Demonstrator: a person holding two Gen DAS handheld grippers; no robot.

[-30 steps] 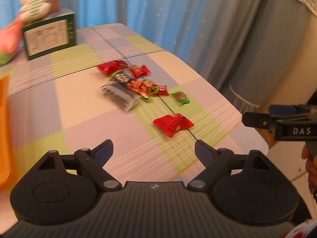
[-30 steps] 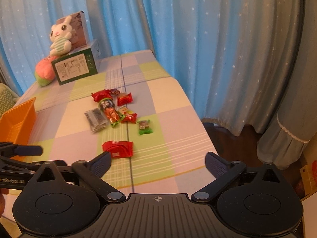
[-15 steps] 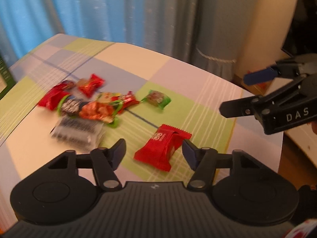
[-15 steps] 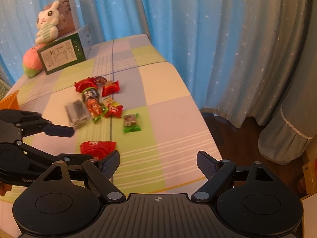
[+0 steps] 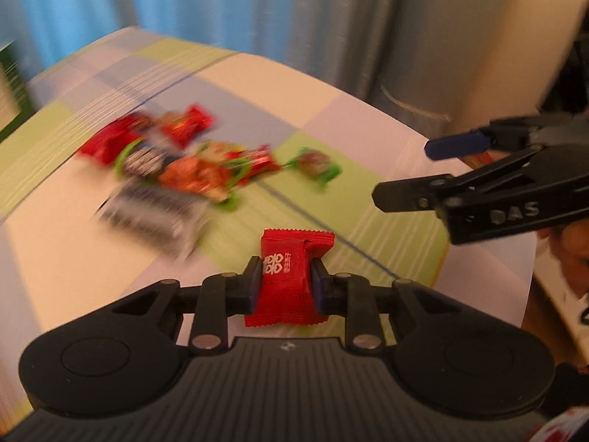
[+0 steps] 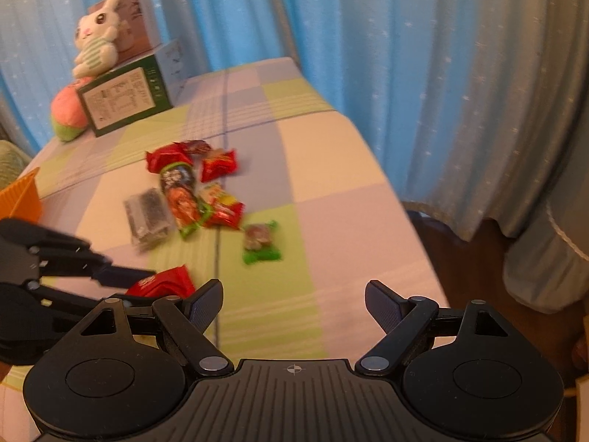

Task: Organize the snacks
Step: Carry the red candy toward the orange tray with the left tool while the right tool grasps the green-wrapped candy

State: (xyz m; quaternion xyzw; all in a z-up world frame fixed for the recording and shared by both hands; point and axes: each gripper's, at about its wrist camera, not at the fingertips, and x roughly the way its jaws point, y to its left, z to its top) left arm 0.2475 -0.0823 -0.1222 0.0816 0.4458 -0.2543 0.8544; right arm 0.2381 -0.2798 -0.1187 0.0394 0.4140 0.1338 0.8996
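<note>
A red snack packet (image 5: 291,258) is pinched between the pads of my left gripper (image 5: 285,280), which is shut on it low over the checked tablecloth (image 5: 73,258). In the right wrist view that packet (image 6: 165,281) shows at the left gripper's (image 6: 125,276) tip. A pile of several wrapped snacks (image 6: 184,191) lies mid-table, with a green-wrapped one (image 6: 261,239) apart at its near right. My right gripper (image 6: 294,294) hovers over the table's near right, its jaws closing with nothing between them.
An orange basket (image 6: 22,195) stands at the left edge. At the back left are a green box (image 6: 125,99), a plush rabbit (image 6: 94,37) and a pink plush. Blue curtains (image 6: 405,73) hang beyond the table's right edge, where the floor drops away.
My left gripper dropped toward the near red packet and shut on it. The right gripper came lower and nearer to the snacks, its jaws a little narrower.
</note>
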